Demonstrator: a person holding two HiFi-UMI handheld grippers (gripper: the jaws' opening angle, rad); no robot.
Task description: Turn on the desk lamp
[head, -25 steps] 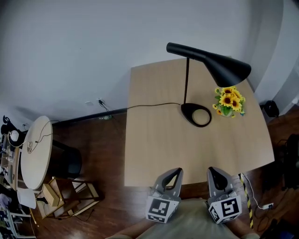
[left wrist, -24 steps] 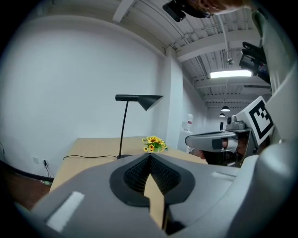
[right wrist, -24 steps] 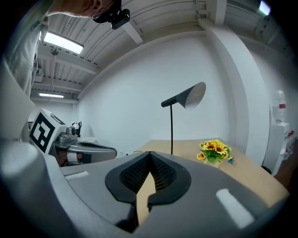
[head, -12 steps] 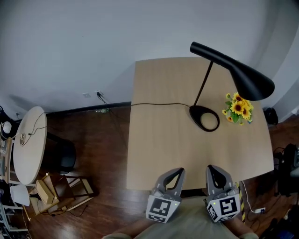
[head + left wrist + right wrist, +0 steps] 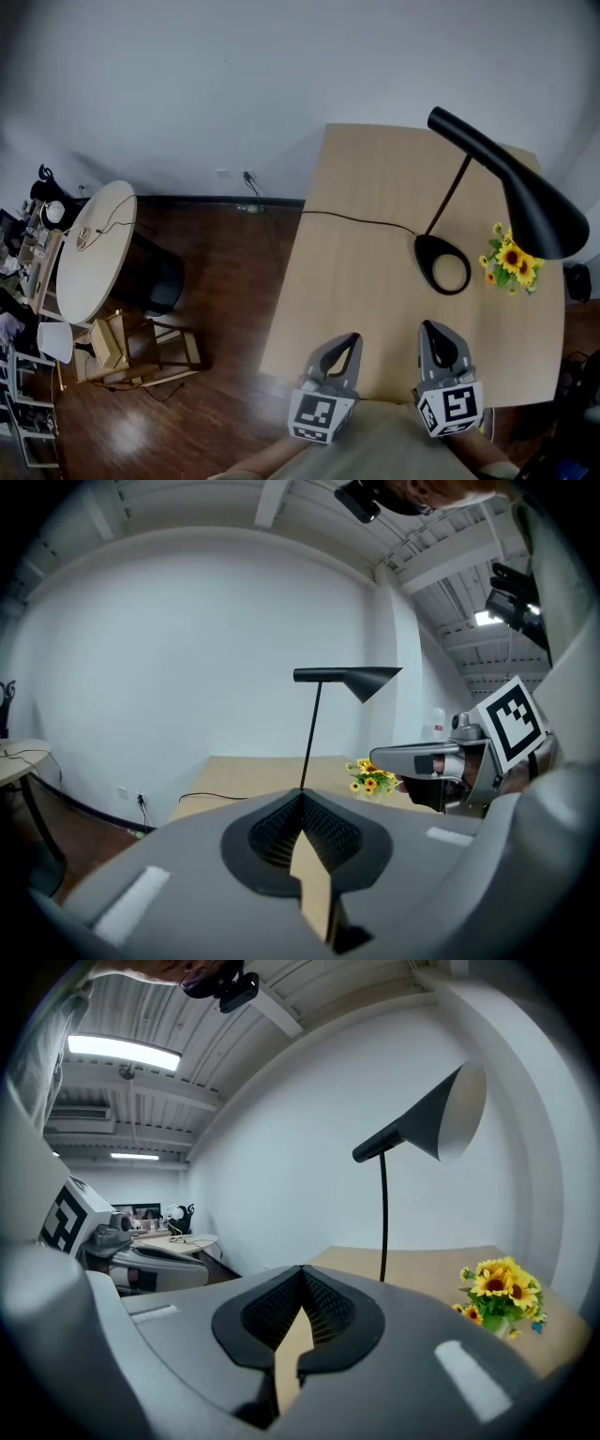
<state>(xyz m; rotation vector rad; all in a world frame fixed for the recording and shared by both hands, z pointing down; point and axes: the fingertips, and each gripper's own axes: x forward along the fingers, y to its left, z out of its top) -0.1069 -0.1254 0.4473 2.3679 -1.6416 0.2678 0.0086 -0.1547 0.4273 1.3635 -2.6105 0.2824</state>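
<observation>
Both grippers hang over the near edge of the wooden table, side by side and close together. The left gripper has its fingers pressed together at the tips, with nothing between them; only bare tabletop shows through the slit lower down. The right gripper is clenched the same way and also empty.

The black desk lamp stands well beyond both pairs of fingertips, further out from the right gripper's fingers and a little to their right. Its round base rests flat on the table. The thin stem leans up to a long cone shade that reaches out over the right side of the table. Neither gripper touches any part of it. The lamp's cord runs across the tabletop ahead of the left fingertips and off the table's left edge.

A small bunch of sunflowers sits just beside the base, further to the right of the right fingers. Far to the left of the left fingers, on the dark wood floor, stands a round white side table.
</observation>
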